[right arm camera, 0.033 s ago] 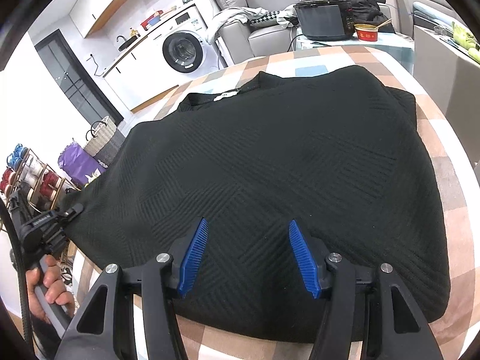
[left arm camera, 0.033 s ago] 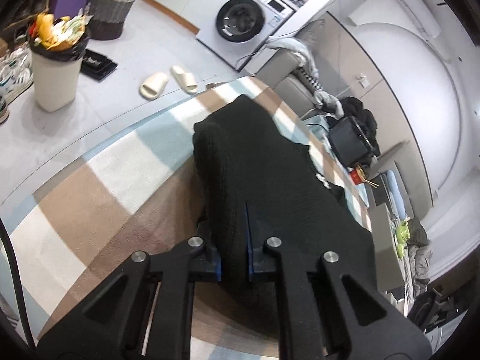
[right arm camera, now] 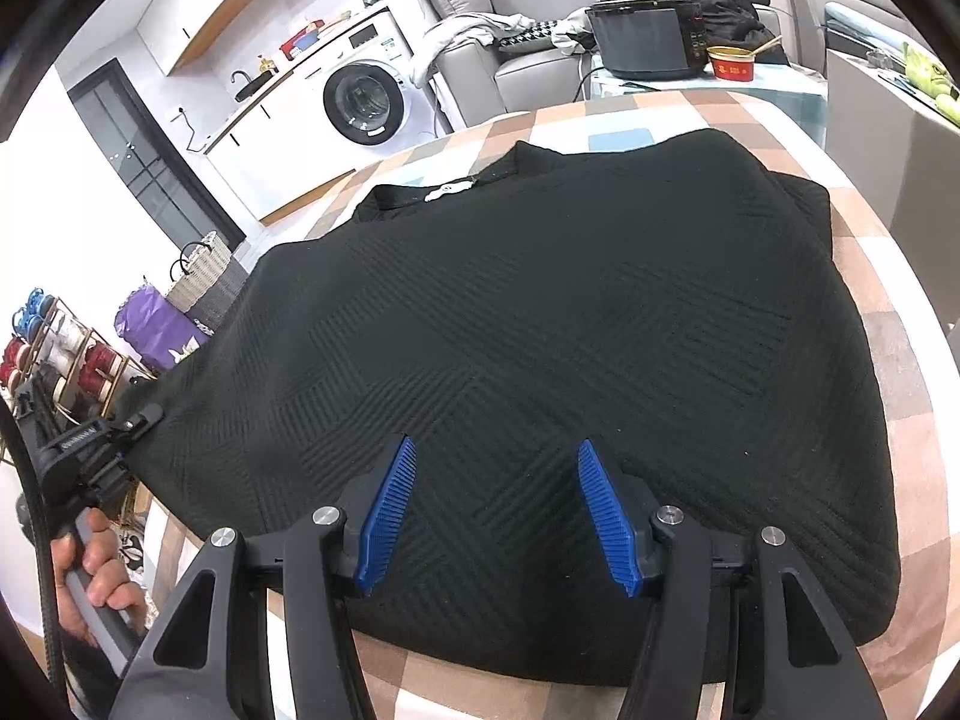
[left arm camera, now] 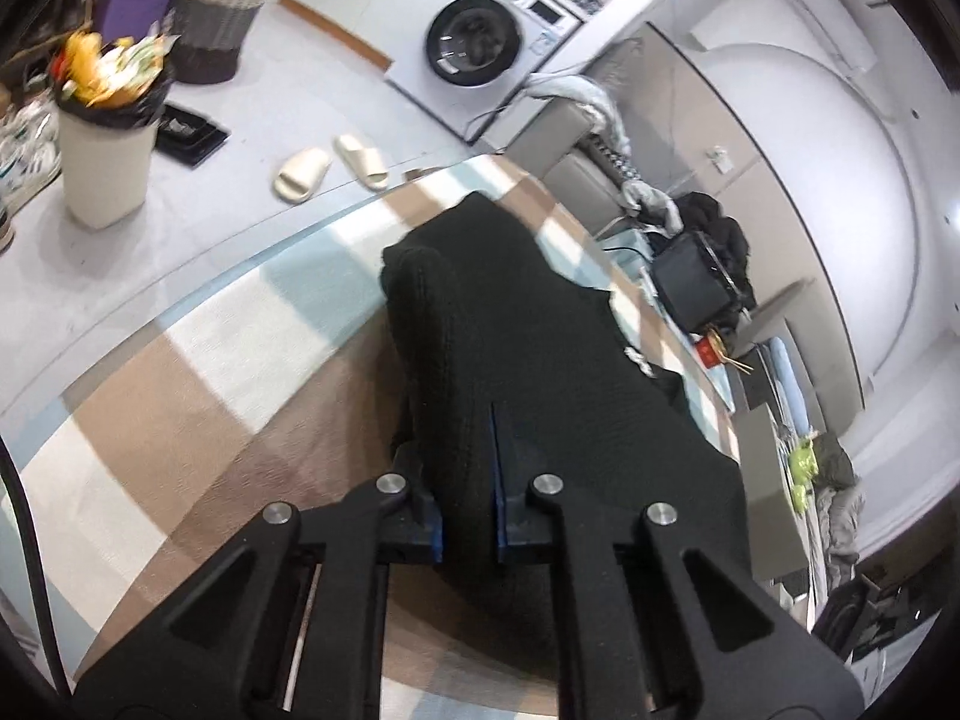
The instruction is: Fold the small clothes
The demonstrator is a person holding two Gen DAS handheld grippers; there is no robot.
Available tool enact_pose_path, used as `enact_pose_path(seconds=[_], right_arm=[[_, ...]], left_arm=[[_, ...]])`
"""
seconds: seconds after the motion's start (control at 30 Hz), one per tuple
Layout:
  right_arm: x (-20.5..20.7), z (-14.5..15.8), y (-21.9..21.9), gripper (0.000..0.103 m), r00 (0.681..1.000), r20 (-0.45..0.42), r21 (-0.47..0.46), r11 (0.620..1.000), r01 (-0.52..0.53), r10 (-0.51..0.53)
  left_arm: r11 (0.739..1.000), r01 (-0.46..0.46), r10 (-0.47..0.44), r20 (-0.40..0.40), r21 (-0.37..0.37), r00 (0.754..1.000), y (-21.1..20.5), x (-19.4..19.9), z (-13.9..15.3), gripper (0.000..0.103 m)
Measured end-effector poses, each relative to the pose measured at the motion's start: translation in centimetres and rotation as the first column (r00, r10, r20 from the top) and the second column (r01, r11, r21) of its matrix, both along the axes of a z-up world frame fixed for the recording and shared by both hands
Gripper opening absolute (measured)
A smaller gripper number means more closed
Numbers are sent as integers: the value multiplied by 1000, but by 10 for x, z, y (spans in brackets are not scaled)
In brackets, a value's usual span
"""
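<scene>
Black knit garment (right arm camera: pixel 540 330) spread on checked tablecloth (right arm camera: pixel 888 324); raised fold clamped by left gripper (left arm camera: pixel 468 480); right gripper (right arm camera: pixel 498 510) held wide above hem.

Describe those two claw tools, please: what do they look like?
Both are black plastic linkages with silver pivot bolts. The right gripper has ribbed blue finger pads; the left gripper shows thin blue pad edges. A black cable trails beside the left one.
</scene>
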State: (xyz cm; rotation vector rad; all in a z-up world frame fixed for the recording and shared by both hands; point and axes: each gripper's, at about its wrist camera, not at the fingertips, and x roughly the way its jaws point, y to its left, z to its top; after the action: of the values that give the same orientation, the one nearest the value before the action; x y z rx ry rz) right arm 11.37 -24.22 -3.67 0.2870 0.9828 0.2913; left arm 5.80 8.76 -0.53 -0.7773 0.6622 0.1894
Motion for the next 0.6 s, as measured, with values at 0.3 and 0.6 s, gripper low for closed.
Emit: enact_pose_path(seconds=[0.3, 0.6], right_arm=[[-12, 5, -23, 58, 998, 15, 7, 998, 58, -58], [-29, 8, -54, 59, 988, 11, -3, 988, 154, -154]], left_arm=[[912, 309, -345, 99, 269, 933, -106, 46, 68, 7], [666, 709, -728, -6, 231, 686, -243, 79, 43, 9]])
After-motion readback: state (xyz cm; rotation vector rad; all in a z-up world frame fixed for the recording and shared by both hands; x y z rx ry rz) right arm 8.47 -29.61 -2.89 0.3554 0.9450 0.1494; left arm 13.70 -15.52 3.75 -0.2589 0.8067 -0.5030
